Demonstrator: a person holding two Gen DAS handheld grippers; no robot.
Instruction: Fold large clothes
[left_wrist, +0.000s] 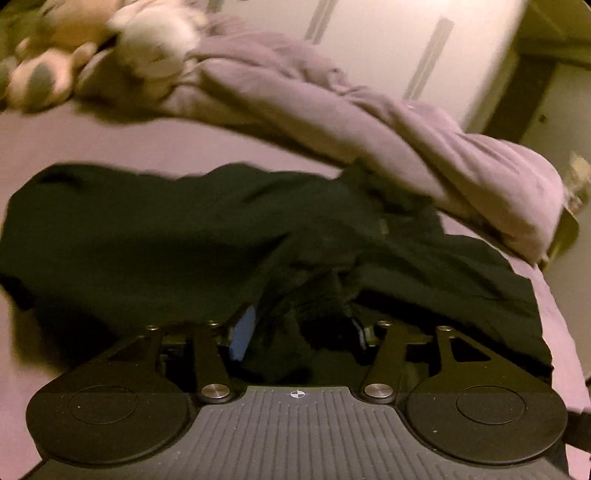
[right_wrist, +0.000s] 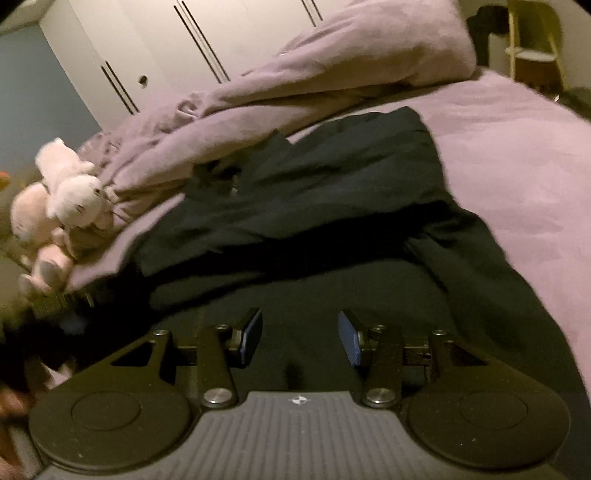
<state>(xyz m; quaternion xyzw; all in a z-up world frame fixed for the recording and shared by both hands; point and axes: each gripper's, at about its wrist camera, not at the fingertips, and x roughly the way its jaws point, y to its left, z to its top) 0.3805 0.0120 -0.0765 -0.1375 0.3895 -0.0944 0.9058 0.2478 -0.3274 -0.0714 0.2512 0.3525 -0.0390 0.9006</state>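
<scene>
On the lilac bed (right_wrist: 517, 155), the left gripper (left_wrist: 299, 332) has dark garment (right_wrist: 332, 221) cloth bunched between parted jaws, while the right gripper (right_wrist: 301, 336) hovers over it, jaws apart and empty, seemingly ready for the next fold

Left gripper (left_wrist: 299, 332) angled down, jaws parted, right gripper (right_wrist: 301, 334) angled down, jaws apart.

Dim, warm yellowish room light; both views bow at the edges, corners dark; left view smeared with motion blur, toys (left_wrist: 110, 48) worst; the black garment (right_wrist: 332, 221) shows almost no folds; no glare.
</scene>
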